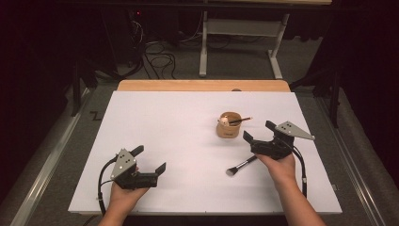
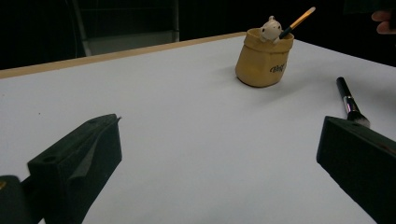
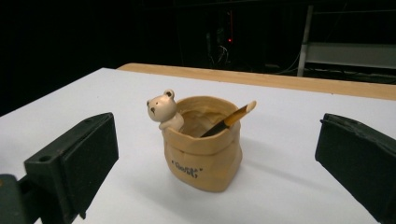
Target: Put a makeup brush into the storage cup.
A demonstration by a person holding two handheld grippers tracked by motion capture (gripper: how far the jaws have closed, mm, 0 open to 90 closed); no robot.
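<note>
White table [image 1: 160,141] amid dark room

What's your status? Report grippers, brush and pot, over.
Left gripper open, empty, low left. Right gripper open, beside the pot. One brush in the pot, makeup brush flat on the table. Nothing blocking.

Pot [image 3: 202,149] lettering too small to read; brush [image 2: 351,104] bristles behind claw jaw in left gripper view.

Lab setting: white-topped table [image 1: 155,141], dark surroundings, cables on floor [image 1: 157,59], metal desk frame [image 1: 244,42] behind.
</note>
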